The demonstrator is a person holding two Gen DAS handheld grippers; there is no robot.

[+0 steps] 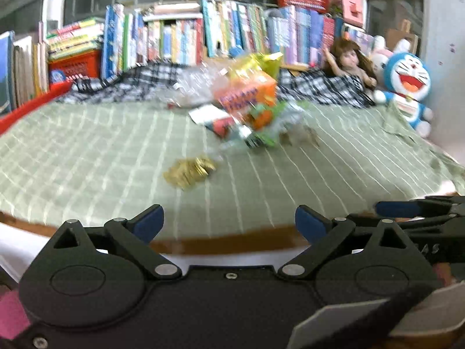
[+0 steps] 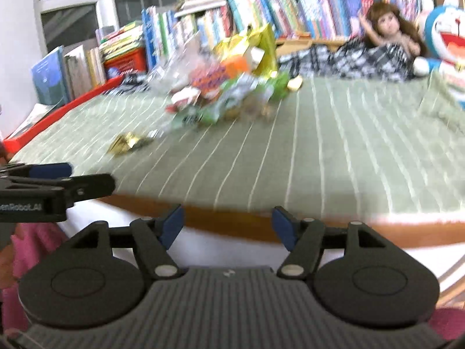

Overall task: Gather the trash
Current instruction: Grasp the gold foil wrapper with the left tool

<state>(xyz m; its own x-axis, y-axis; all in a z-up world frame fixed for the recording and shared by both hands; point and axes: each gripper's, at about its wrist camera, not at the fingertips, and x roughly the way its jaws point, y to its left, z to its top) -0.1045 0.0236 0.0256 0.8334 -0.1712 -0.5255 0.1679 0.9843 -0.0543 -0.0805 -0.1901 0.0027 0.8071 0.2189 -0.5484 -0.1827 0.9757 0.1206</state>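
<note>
Both grippers are sitting at the near edge of the table, side by side. Left gripper (image 1: 229, 221) is showing its blue-tipped fingers (image 1: 151, 218) spread wide with nothing between them; right gripper (image 2: 228, 225) is likewise released, its blue-tipped fingers (image 2: 174, 222) apart and empty. Each device is appearing at the margin of the other's view, so the two are lying close together, level with the table's wooden edge (image 2: 232, 224).

Green striped cloth (image 1: 101, 151) is covering the tabletop. On it, nearest the grippers, a crumpled gold wrapper (image 1: 190, 171) is lying alone, apart from the main pile of trash (image 1: 247, 107) farther back at mid-table: an orange carton (image 1: 250, 93), a yellow foil bag (image 2: 255, 43), clear plastic and green wrappers, all blurred and hard to separate. Behind the pile, a checked fabric (image 1: 145, 78), a row of books (image 1: 180, 37), a doll (image 1: 348, 61) and a blue plush toy (image 1: 407, 87) are standing along the back.

Step in hand, as judged: the approach, with nothing yet grasped and no receptacle visible. Next move is calling for one gripper, probably the left, to advance over the cloth to the gold wrapper, lower with fingers astride it, and close without pinching the cloth beneath.
</note>
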